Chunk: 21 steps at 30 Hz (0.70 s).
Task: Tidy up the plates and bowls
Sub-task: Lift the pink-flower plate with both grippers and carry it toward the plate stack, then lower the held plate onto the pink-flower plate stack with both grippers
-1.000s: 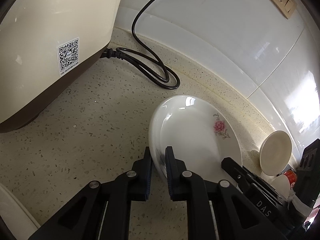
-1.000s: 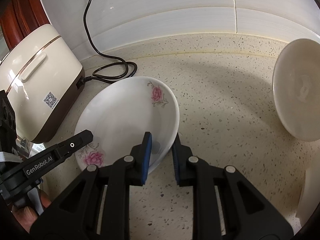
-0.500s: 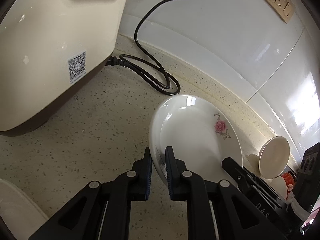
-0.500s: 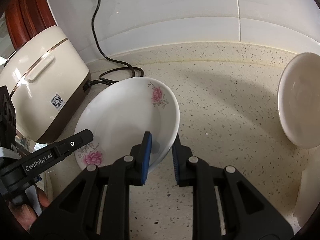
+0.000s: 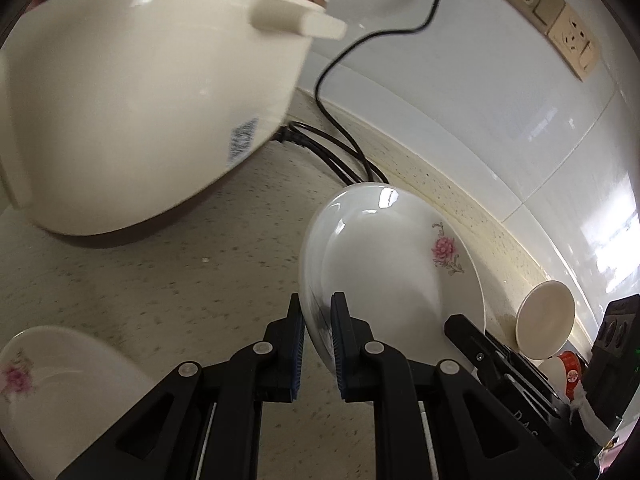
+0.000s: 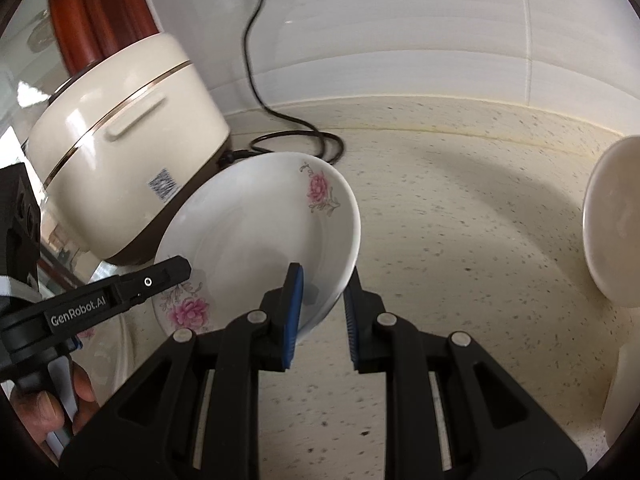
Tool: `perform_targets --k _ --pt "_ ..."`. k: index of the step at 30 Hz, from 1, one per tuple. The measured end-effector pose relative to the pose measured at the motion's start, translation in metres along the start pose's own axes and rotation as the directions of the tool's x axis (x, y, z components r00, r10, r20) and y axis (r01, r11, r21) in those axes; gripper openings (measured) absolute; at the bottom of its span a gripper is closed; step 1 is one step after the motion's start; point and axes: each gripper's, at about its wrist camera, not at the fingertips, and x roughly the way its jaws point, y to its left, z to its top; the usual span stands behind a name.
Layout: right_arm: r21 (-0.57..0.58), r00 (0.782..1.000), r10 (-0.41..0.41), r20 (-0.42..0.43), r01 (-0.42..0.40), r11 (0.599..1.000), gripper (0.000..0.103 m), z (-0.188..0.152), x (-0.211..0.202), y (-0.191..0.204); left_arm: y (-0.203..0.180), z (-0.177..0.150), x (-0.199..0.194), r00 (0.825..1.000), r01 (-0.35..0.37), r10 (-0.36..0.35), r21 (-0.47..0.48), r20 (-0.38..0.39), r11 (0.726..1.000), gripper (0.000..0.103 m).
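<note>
A white plate with pink flowers [image 5: 384,264] is held up off the speckled counter by both grippers. My left gripper [image 5: 317,344] is shut on its near rim. My right gripper [image 6: 320,316] is shut on the opposite rim of the same plate [image 6: 256,236]. A second flowered plate [image 5: 52,384] lies at the lower left in the left wrist view. A plain cream plate [image 6: 612,220] stands on edge at the right and also shows in the left wrist view [image 5: 545,314].
A cream rice cooker [image 5: 132,112] stands close at the left, also in the right wrist view [image 6: 120,152], its black cord [image 5: 340,152] coiled by the tiled wall. Wall sockets [image 5: 552,16] sit above. A red-capped item [image 5: 570,368] is at the right.
Both grippers have carried the flowered plate up and to the left, nearer the rice cooker. The second flowered plate has come into the left wrist view.
</note>
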Motion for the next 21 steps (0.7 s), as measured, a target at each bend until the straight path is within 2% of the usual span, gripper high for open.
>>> perform_targets --k 13,21 --pt "-0.117 0.997 0.07 -0.031 -0.074 0.99 0.024 -0.01 -0.004 0.036 0.032 -0.019 -0.042 0.998 -0.029 0.032 -0.06 0.046 0.998 0.013" --pt "-0.207 0.986 0.153 -0.06 -0.163 0.965 0.024 -0.018 -0.006 0.068 0.057 -0.03 -0.074 0.994 -0.059 0.068 -0.102 0.087 0.993 0.013"
